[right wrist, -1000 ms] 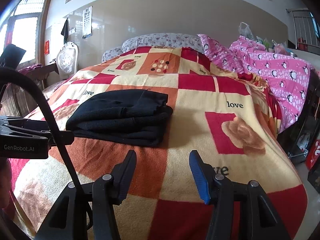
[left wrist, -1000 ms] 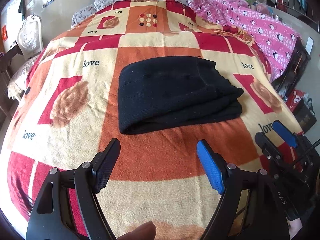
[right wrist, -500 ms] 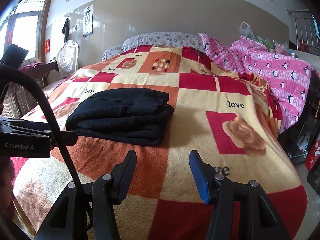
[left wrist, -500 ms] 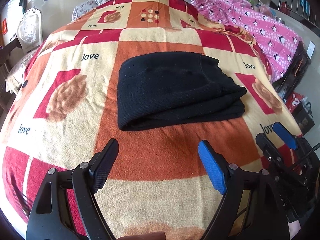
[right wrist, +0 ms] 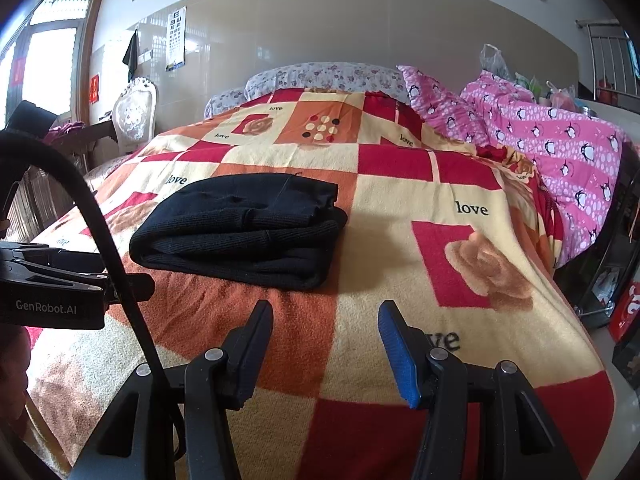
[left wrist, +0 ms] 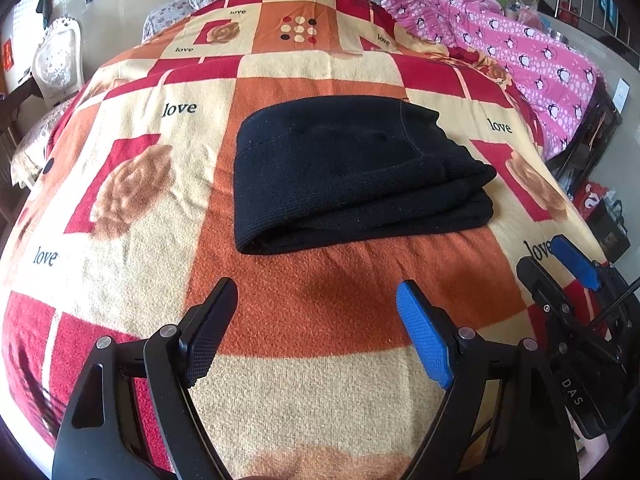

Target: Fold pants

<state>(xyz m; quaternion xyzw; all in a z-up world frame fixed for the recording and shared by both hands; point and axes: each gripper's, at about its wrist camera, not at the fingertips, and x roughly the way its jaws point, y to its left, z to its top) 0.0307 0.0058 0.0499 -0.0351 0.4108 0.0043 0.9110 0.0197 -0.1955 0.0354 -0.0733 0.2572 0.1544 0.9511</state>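
The black pants (left wrist: 352,172) lie folded in a thick rectangular stack on the patchwork blanket (left wrist: 320,320); they also show in the right wrist view (right wrist: 244,228). My left gripper (left wrist: 316,328) is open and empty, hovering over the blanket just short of the pants' near edge. My right gripper (right wrist: 326,344) is open and empty, near the foot of the bed, to the right of the pants. The right gripper also shows at the right edge of the left wrist view (left wrist: 560,264).
A pink penguin-print quilt (right wrist: 552,144) is piled along the bed's right side. Floral pillows (right wrist: 320,78) lie at the head. A white chair (right wrist: 134,116) stands left of the bed. Bags and a dark rack (right wrist: 612,264) stand on the floor to the right.
Both grippers have pulled back slightly and stay open. The left wrist view has shifted a little; the pants have not moved.
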